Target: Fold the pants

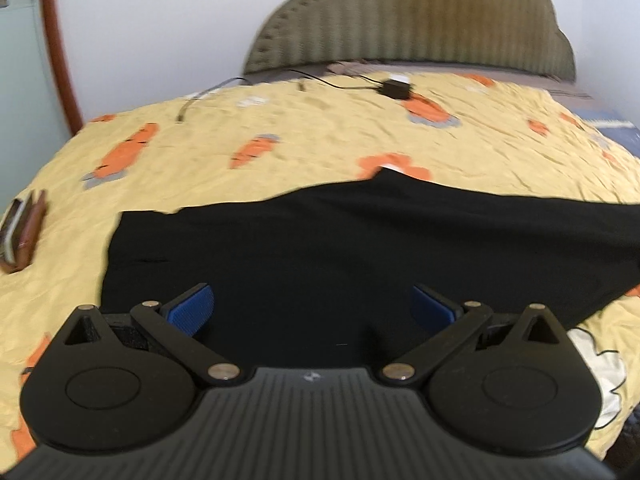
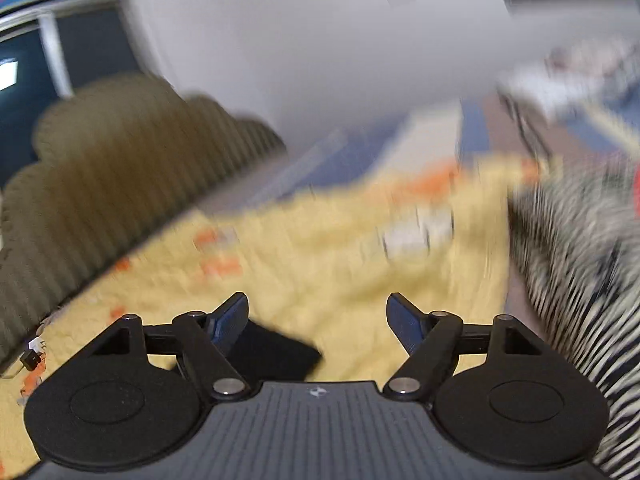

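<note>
Black pants [image 1: 340, 248] lie spread flat across a yellow bedspread [image 1: 280, 132] with orange carrot prints. My left gripper [image 1: 312, 308] is open and empty, its blue pads [image 1: 192, 310] hovering over the near edge of the pants. In the blurred right wrist view my right gripper [image 2: 316, 320] is open and empty above the bedspread [image 2: 340, 280], and a corner of the black pants [image 2: 276, 354] shows just under its left finger.
An olive padded headboard [image 1: 408, 20] stands at the far end. A black charger with a cable [image 1: 396, 89] lies near it. A brown wallet-like object [image 1: 22, 236] lies at the left edge. A zebra-striped cloth [image 2: 580, 264] is at the right.
</note>
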